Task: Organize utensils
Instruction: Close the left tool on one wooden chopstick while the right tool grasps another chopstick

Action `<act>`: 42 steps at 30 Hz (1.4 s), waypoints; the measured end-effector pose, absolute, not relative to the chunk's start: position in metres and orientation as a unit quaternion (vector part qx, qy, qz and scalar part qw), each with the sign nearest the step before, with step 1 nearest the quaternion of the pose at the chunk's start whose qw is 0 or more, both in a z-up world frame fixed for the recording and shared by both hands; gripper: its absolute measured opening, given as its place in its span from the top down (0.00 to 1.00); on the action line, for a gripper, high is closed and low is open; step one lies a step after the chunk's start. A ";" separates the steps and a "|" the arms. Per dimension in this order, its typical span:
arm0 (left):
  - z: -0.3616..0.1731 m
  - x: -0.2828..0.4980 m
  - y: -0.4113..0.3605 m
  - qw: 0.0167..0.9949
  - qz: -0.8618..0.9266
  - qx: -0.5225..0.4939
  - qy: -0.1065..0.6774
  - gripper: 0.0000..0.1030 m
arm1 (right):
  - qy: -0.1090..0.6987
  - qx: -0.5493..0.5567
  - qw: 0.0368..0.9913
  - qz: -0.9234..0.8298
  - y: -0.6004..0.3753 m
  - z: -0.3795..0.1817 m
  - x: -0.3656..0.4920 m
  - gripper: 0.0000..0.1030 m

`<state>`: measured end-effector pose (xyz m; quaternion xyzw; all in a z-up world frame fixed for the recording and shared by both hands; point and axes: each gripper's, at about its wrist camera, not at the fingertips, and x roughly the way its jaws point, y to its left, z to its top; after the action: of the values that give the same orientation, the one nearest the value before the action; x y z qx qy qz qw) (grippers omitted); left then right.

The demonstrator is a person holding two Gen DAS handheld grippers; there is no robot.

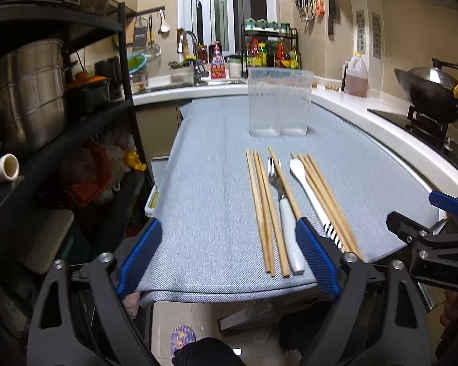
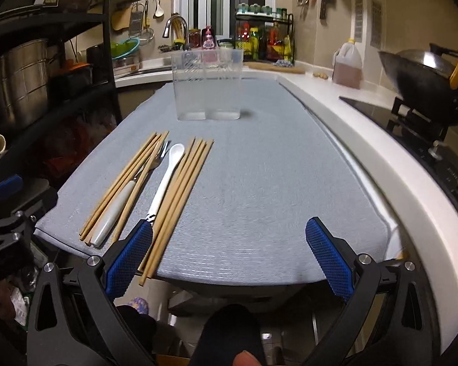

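On a grey cloth (image 1: 213, 183) lie two bunches of wooden chopsticks (image 1: 264, 210) (image 1: 326, 195), with a white-handled fork (image 1: 285, 213) and a white spoon (image 1: 305, 183) between them. A clear plastic holder (image 1: 279, 103) stands upright behind them. My left gripper (image 1: 229, 222) is open at the cloth's near edge, and the left bunch and the fork handle show between its fingers. My right gripper (image 2: 229, 224) is open too, with only bare cloth between its pads. Its left finger (image 2: 131, 253) hides the spoon's (image 2: 168, 170) striped handle end, beside the right chopsticks (image 2: 180, 189).
A black shelf (image 1: 61, 152) with a steel pot (image 1: 27, 91) stands close on the left. A white counter (image 2: 397, 183) curves along the right, with a wok (image 2: 427, 85) on the stove and an oil jug (image 2: 348, 67). The sink and tap (image 1: 192, 58) are at the back.
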<state>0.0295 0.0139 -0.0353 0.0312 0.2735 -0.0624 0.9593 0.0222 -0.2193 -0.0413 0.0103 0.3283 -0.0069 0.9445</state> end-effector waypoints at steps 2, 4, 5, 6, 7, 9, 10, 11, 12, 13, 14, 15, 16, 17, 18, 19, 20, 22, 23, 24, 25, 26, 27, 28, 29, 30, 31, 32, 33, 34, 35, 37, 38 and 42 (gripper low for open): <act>-0.041 0.032 0.015 0.958 -0.066 0.031 0.277 0.24 | 0.333 0.014 0.943 0.005 -0.216 -0.047 0.027 0.12; -0.045 0.035 0.017 0.958 -0.068 0.029 0.278 0.30 | 0.337 0.006 0.941 0.006 -0.211 -0.053 0.030 0.20; -0.048 0.037 0.017 0.957 -0.070 0.030 0.281 0.33 | 0.341 0.004 0.940 0.008 -0.209 -0.056 0.032 0.25; -0.051 0.040 0.017 0.955 -0.071 0.031 0.287 0.34 | 0.347 0.004 0.938 0.010 -0.208 -0.059 0.034 0.31; -0.052 0.041 0.017 0.954 -0.072 0.031 0.289 0.34 | 0.355 0.006 0.935 0.011 -0.207 -0.064 0.037 0.33; -0.057 0.045 0.017 0.953 -0.071 0.034 0.293 0.34 | 0.368 0.008 0.930 0.013 -0.205 -0.071 0.043 0.37; -0.059 0.047 0.017 0.952 -0.072 0.035 0.296 0.34 | 0.372 0.009 0.928 0.015 -0.204 -0.074 0.045 0.38; -0.060 0.049 0.016 0.951 -0.072 0.037 0.298 0.34 | 0.368 0.011 0.930 0.016 -0.203 -0.074 0.045 0.38; -0.061 0.050 0.015 0.951 -0.072 0.037 0.298 0.34 | 0.366 0.007 0.930 0.015 -0.202 -0.075 0.046 0.39; -0.063 0.052 0.015 0.950 -0.072 0.039 0.300 0.34 | 0.367 0.002 0.930 0.014 -0.200 -0.075 0.048 0.39; -0.064 0.052 0.015 0.950 -0.072 0.040 0.302 0.34 | 0.368 -0.003 0.930 0.011 -0.199 -0.077 0.049 0.39; -0.065 0.054 0.014 0.949 -0.073 0.041 0.305 0.34 | 0.371 -0.003 0.929 0.009 -0.198 -0.078 0.051 0.39; -0.068 0.056 0.014 0.947 -0.073 0.042 0.309 0.34 | 0.374 -0.004 0.927 0.008 -0.199 -0.080 0.053 0.39; -0.070 0.057 0.014 0.947 -0.073 0.042 0.311 0.34 | 0.371 -0.006 0.929 0.004 -0.200 -0.080 0.053 0.39; -0.070 0.058 0.012 0.946 -0.073 0.043 0.313 0.34 | 0.368 -0.013 0.930 -0.003 -0.200 -0.080 0.054 0.38; -0.073 0.060 0.012 0.945 -0.073 0.045 0.316 0.34 | 0.367 -0.017 0.930 -0.008 -0.201 -0.079 0.054 0.38; -0.073 0.061 0.013 0.944 -0.073 0.046 0.319 0.34 | 0.366 -0.016 0.931 -0.011 -0.204 -0.079 0.055 0.38; -0.077 0.062 0.013 0.943 -0.072 0.044 0.322 0.34 | 0.362 -0.008 0.932 -0.016 -0.212 -0.080 0.055 0.38; -0.076 0.063 0.015 0.944 -0.072 0.041 0.320 0.34 | 0.358 -0.007 0.933 -0.019 -0.216 -0.081 0.055 0.38; -0.076 0.064 0.016 0.944 -0.073 0.038 0.319 0.34 | 0.354 -0.006 0.935 -0.021 -0.219 -0.082 0.053 0.38; -0.076 0.064 0.017 0.944 -0.073 0.036 0.319 0.34 | 0.350 -0.004 0.937 -0.021 -0.222 -0.082 0.052 0.38; -0.077 0.064 0.018 0.945 -0.074 0.033 0.318 0.34 | 0.345 -0.003 0.938 -0.022 -0.225 -0.083 0.051 0.36; -0.077 0.063 0.019 0.945 -0.073 0.031 0.317 0.34 | 0.341 -0.001 0.940 -0.023 -0.227 -0.083 0.049 0.34; -0.078 0.063 0.019 0.945 -0.072 0.029 0.317 0.34 | 0.335 -0.001 0.942 -0.023 -0.229 -0.085 0.047 0.33; -0.078 0.063 0.020 0.946 -0.071 0.028 0.316 0.34 | 0.330 -0.002 0.944 -0.022 -0.230 -0.085 0.045 0.33; -0.077 0.063 0.020 0.946 -0.070 0.029 0.316 0.34 | 0.328 -0.002 0.945 -0.021 -0.231 -0.085 0.044 0.32; -0.077 0.062 0.019 0.945 -0.072 0.027 0.317 0.34 | 0.326 -0.003 0.945 -0.021 -0.232 -0.085 0.043 0.32; -0.076 0.062 0.019 0.945 -0.074 0.027 0.317 0.34 | 0.325 -0.003 0.945 -0.021 -0.232 -0.085 0.044 0.32; -0.076 0.062 0.017 0.945 -0.075 0.029 0.316 0.34 | 0.325 -0.002 0.945 -0.021 -0.232 -0.084 0.044 0.32; -0.076 0.062 0.014 0.945 -0.076 0.035 0.315 0.34 | 0.326 -0.001 0.945 -0.022 -0.232 -0.084 0.044 0.32; -0.076 0.063 0.013 0.945 -0.077 0.039 0.316 0.34 | 0.326 0.000 0.945 -0.021 -0.232 -0.084 0.045 0.32; -0.078 0.063 0.011 0.943 -0.077 0.043 0.320 0.34 | 0.327 0.001 0.945 -0.021 -0.233 -0.084 0.045 0.32; -0.079 0.063 0.011 0.943 -0.080 0.042 0.321 0.34 | 0.327 0.000 0.945 -0.021 -0.233 -0.084 0.045 0.32; -0.081 0.063 0.006 0.944 -0.069 0.055 0.319 0.34 | 0.327 0.002 0.945 -0.023 -0.233 -0.084 0.044 0.31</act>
<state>0.0628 0.0063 -0.0806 0.0545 0.3194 -0.0688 0.9436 0.0441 -0.2333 -0.0837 0.0018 0.3266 -0.0231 0.9449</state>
